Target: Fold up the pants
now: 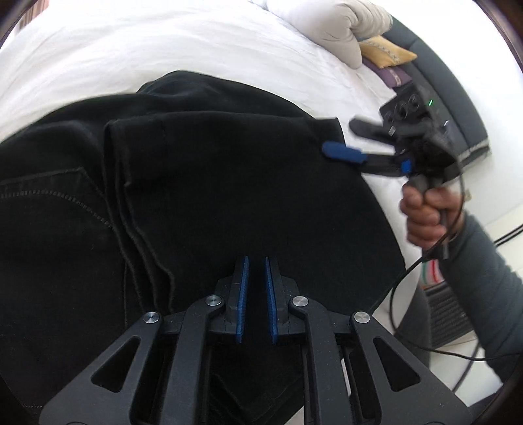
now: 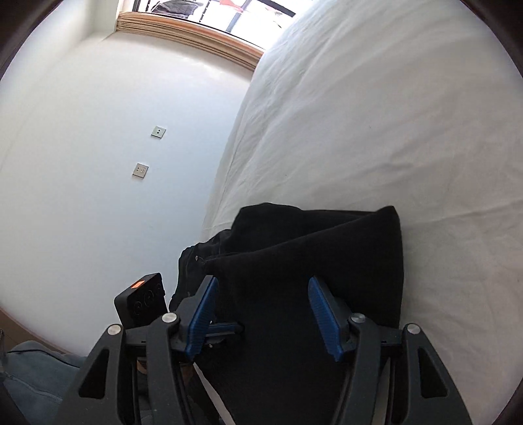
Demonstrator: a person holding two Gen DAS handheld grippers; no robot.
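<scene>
Already folded over, the black pants [image 1: 209, 183] lie on the white bed [image 1: 163, 49]. Left tool [image 1: 256, 261] hovers nearly closed, gripping nothing; right tool [image 2: 261, 284] gapes wide, empty, above the fabric.

Pants [image 1: 196, 183] lie on bed [image 1: 163, 45], pillows [image 1: 340, 29] behind.

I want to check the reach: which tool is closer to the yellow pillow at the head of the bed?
Right. The right tool hangs by the pants' far corner, toward the yellow pillow. The left tool is over the pants' near part, farther from it.
</scene>
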